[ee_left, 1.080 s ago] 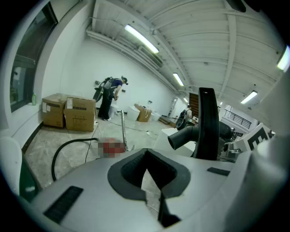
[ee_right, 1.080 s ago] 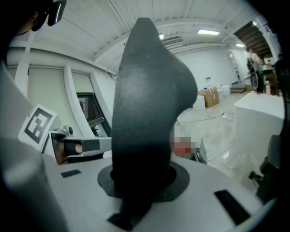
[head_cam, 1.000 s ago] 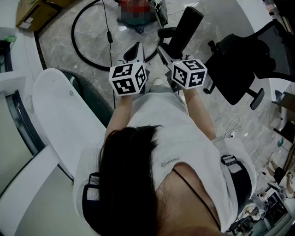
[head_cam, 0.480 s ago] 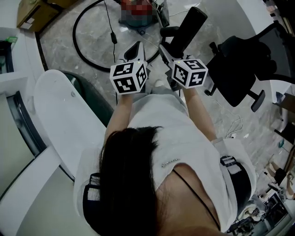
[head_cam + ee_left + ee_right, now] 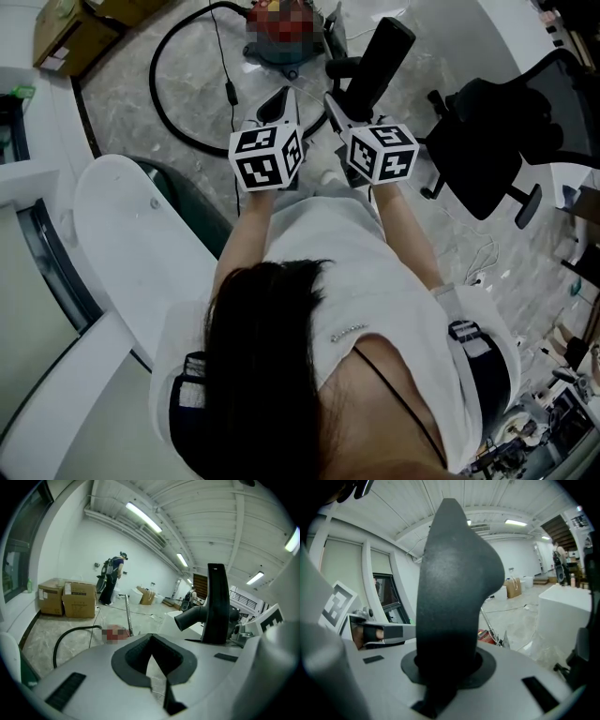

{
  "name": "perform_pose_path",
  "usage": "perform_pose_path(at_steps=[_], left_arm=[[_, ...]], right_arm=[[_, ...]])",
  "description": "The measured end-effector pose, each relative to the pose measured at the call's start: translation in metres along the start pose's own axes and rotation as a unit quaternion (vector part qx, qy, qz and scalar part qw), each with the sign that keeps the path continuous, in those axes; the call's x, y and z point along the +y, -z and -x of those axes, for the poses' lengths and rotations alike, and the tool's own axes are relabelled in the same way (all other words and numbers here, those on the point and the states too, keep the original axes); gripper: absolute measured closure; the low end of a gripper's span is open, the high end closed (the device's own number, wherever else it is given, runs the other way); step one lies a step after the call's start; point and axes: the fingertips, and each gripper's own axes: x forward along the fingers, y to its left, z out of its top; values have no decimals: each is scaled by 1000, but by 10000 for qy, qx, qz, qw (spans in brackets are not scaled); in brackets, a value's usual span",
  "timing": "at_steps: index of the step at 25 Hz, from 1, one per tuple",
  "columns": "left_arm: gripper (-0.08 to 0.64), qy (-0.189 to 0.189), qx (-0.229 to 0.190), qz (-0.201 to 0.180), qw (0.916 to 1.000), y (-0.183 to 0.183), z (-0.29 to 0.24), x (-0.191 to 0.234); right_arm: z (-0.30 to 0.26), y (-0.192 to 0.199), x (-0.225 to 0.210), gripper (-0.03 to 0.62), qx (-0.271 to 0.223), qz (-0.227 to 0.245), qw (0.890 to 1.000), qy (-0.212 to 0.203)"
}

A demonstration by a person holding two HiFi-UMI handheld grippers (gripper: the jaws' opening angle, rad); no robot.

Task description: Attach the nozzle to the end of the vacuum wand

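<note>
Marbled grey floor (image 5: 117,98) — black hose (image 5: 79,628) looped, 2 cardboard boxes (image 5: 79,599) by wall.

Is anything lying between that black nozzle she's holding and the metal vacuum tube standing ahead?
Nothing visible does. The nozzle, clamped in the right tool, faces bare floor up to the wand; the black hose curves off to the left of that path.

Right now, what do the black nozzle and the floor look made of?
Nozzle: probably moulded plastic, matte black, finely grainy, no shine. Floor: polished stone or stone-look tile, perhaps; grey with pale veins and soft glare.
</note>
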Motion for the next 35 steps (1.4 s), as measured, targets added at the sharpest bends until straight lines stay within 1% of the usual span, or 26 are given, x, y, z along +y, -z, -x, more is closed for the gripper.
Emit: perform_pose_path(at_steps=[4, 7, 11, 14, 18, 21, 24, 28, 35], left_arm=[[558, 85, -15, -76, 9999, -10, -6, 11], [558, 70, -27, -120, 9999, -18, -11, 22], [558, 121, -64, -99, 9999, -29, -12, 31], [558, 149, -57, -155, 9998, -30, -11, 35], [558, 246, 18, -192, 9995, -33, -18, 35], [558, 249, -2, -210, 9995, -35, -21, 36], [558, 179, -70, -190, 9996, -39, -28, 37], [558, 117, -88, -206, 9997, -41, -39, 36], [558, -22, -102, -217, 9997, -57, -72, 30]], right_arm=[[-17, -10, 5, 517, -81, 15, 9999, 132], [-29, -18, 7, 517, -136, 61, 9996, 247], [-35, -26, 12, 517, -244, 71, 9989, 383], [-35, -25, 16, 517, -258, 57, 9987, 443], [-37, -24, 12, 517, -252, -204, 9983, 480], [-35, -21, 9, 517, -206, -146, 9981, 563], [-37, -20, 3, 517, -139, -34, 9983, 562], [-42, -20, -7, 517, -89, -5, 9984, 559], [-65, -44, -33, 517, -44, 205, 9991, 380]])
